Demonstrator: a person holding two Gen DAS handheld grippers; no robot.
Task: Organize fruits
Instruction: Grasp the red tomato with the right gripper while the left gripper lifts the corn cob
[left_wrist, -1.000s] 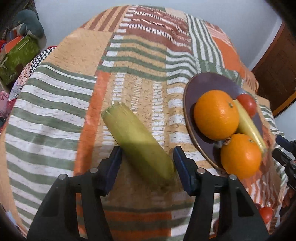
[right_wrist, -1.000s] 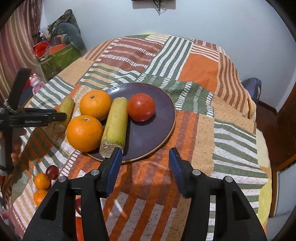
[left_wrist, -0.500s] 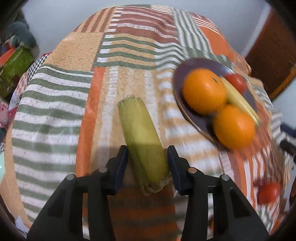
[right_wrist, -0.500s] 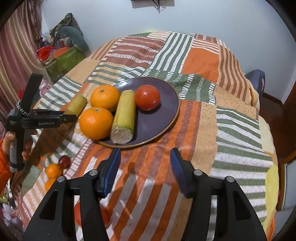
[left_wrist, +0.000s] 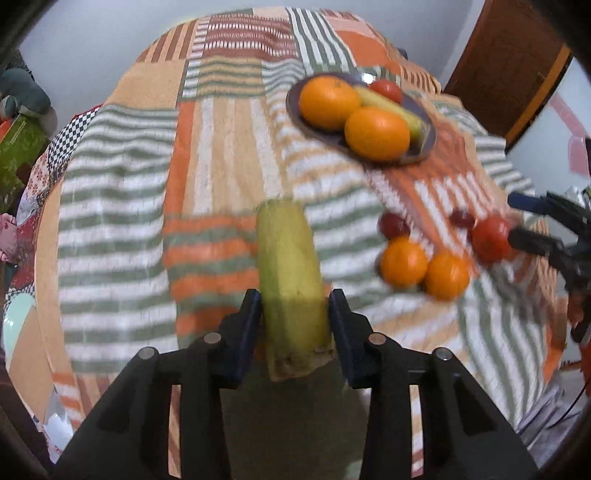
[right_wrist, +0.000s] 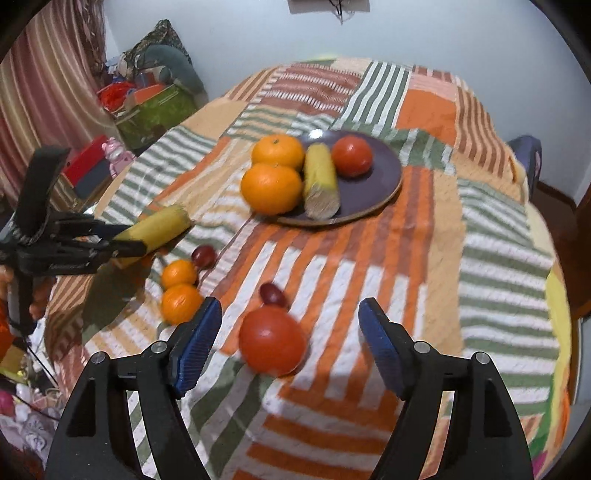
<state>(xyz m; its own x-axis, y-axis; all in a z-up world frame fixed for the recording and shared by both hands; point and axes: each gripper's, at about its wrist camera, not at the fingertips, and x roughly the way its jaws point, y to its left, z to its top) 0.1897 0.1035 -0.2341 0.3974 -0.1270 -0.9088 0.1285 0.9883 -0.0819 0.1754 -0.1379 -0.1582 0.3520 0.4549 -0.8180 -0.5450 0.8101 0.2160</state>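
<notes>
Two tools, left tool (left_wrist: 293, 319) pinching banana piece (left_wrist: 290, 273), right tool (right_wrist: 286, 345) spread, blurred tomato (right_wrist: 272, 340) seemingly between.

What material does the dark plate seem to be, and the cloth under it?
The plate looks like glazed ceramic, though glossy plastic is possible: a bright light spot shines on its purple surface. The cloth looks like woven or quilted cotton: matte, puckered, striped patchwork.

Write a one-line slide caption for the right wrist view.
Open right gripper hovers near a tomato on the cloth.
</notes>
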